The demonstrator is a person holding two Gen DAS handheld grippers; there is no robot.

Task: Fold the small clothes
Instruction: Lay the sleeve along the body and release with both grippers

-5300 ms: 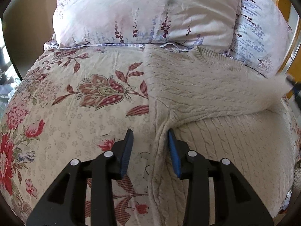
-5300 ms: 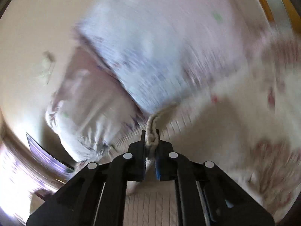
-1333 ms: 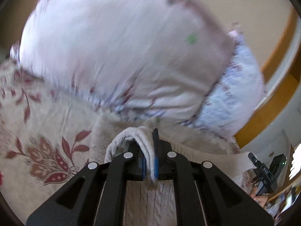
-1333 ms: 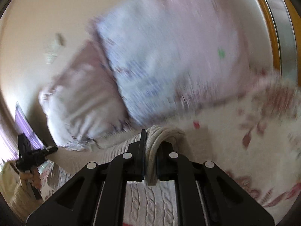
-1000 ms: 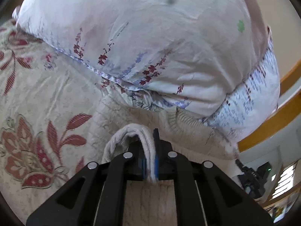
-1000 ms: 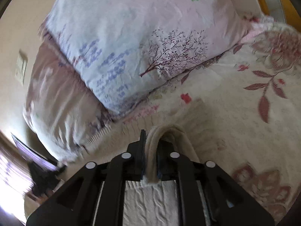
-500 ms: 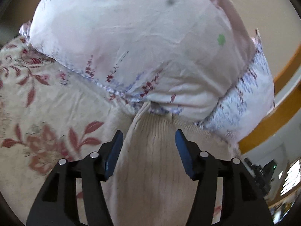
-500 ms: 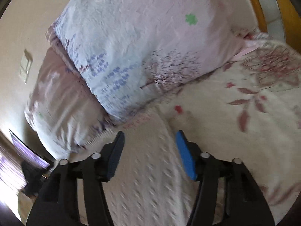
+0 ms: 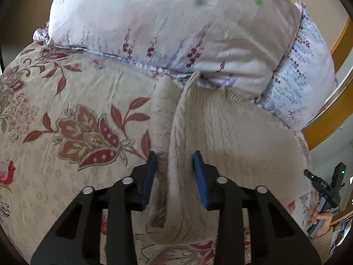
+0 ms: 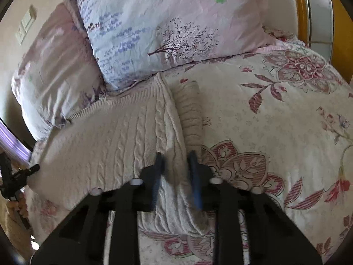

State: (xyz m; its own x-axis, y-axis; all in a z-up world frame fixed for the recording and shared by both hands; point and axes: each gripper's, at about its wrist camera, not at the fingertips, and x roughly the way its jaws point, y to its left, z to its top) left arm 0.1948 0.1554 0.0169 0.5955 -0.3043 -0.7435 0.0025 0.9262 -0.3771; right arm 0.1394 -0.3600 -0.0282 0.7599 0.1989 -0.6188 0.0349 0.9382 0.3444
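Your left gripper (image 9: 175, 172) has its blue-padded fingers (image 9: 150, 176) spread apart, straddling the left folded edge of the cream cable-knit sweater (image 9: 231, 145) without pinching it; the knit ridge runs up between the pads toward the pillows. Your right gripper (image 10: 175, 172) is likewise parted, its blurred blue fingers (image 10: 194, 176) either side of the sweater's right folded edge, gripping nothing. Taking the sweater (image 10: 106, 145) as your landmark: it lies flat on the floral bedspread (image 9: 66, 110), folded into a compact block, with a ribbed sleeve (image 10: 189, 114) tucked along its right side. Its ribbed far hem touches the base of the pink floral pillow (image 9: 165, 26), and just beyond its far right corner sits the lavender-and-tree print pillow (image 10: 176, 26). To the sweater's right the bedspread (image 10: 286, 110) spreads out with red flowers and leaves. From each wrist view, the other gripper shows small at the sweater's far side edge, held in your hand (image 9: 320, 217).
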